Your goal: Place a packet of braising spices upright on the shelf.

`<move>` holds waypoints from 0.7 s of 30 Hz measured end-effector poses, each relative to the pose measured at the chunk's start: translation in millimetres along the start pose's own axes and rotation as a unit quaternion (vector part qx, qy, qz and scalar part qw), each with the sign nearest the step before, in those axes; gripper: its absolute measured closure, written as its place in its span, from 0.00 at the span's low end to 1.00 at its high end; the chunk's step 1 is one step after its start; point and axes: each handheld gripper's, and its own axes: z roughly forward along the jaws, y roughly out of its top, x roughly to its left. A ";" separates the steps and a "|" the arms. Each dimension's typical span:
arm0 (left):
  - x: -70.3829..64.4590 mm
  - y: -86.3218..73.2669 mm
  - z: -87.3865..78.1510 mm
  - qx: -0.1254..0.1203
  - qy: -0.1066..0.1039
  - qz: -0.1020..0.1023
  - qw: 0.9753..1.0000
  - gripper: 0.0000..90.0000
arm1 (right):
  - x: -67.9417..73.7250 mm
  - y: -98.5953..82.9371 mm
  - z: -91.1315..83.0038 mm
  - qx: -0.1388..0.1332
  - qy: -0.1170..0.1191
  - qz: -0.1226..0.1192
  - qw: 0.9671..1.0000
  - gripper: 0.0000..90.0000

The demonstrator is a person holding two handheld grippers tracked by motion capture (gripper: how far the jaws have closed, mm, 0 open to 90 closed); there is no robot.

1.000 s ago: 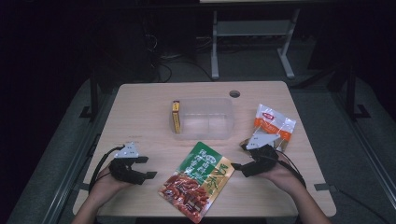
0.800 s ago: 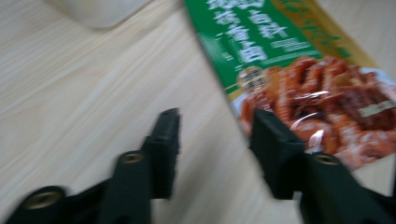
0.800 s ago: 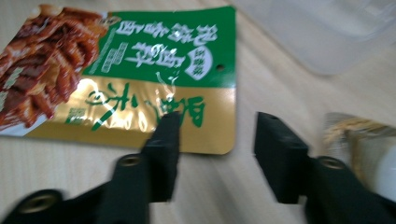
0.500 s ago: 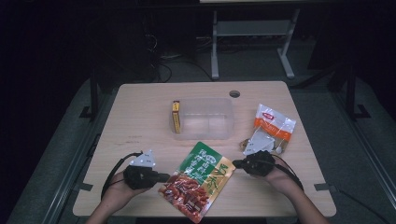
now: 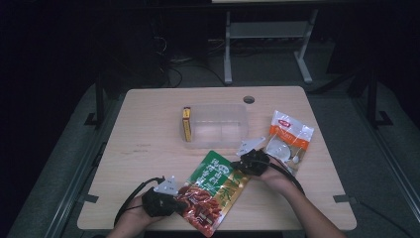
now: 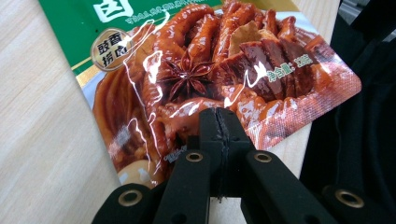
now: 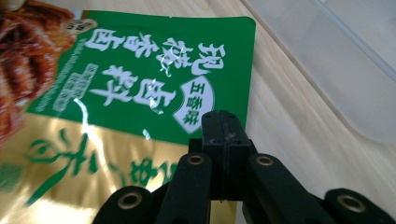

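Left gripper (image 6: 219, 122): jaws pressed together, tips resting over the lower, red end of the snack pouch (image 6: 210, 79). In the left gripper view the closed tips lie on the printed picture of braised meat with a star anise; whether any film is pinched between them cannot be told. In the high view this gripper (image 5: 179, 202) sits at the pouch's near-left edge, close to the front edge of the table (image 5: 148, 134), held by the person's left hand (image 5: 148, 206), black cable looping off to the left.

Right gripper (image 7: 223, 126): jaws likewise closed flat against each other, tips over the green and gold upper part of the pouch (image 7: 135, 79), near its corner. In the high view it (image 5: 241, 164) meets the pouch's far-right edge, the right hand (image 5: 272, 173) behind it.

Snack pouch (image 5: 213, 191): lies flat on the table, slanted, green end toward the clear container (image 5: 215, 126), red end toward the person, between the two grippers.

Clear container: rectangular, at mid-table, just beyond the pouch's green end. A narrow yellow and red box (image 5: 186, 124) stands along its left wall.

White and orange packet (image 5: 288, 139): on the table to the right of the container, just beyond the right hand.

Round hole (image 5: 248, 99): in the tabletop near the far edge.
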 end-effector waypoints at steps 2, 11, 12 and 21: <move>1.8 -0.6 0.3 -0.001 0.000 0.000 1.000 1.00 | -1.9 3.2 7.2 0.007 -0.001 -0.001 1.000 1.00; 5.2 -1.1 0.9 0.000 0.006 -0.004 1.000 1.00 | -4.4 4.1 18.5 0.007 -0.003 -0.005 1.000 1.00; 7.1 -0.9 0.3 0.004 0.008 0.002 1.000 1.00 | -4.4 4.2 19.4 0.006 -0.003 -0.006 1.000 1.00; 7.6 -3.2 -5.1 0.015 0.031 -0.005 0.999 1.00 | -3.6 5.4 20.5 0.012 -0.006 -0.009 1.000 1.00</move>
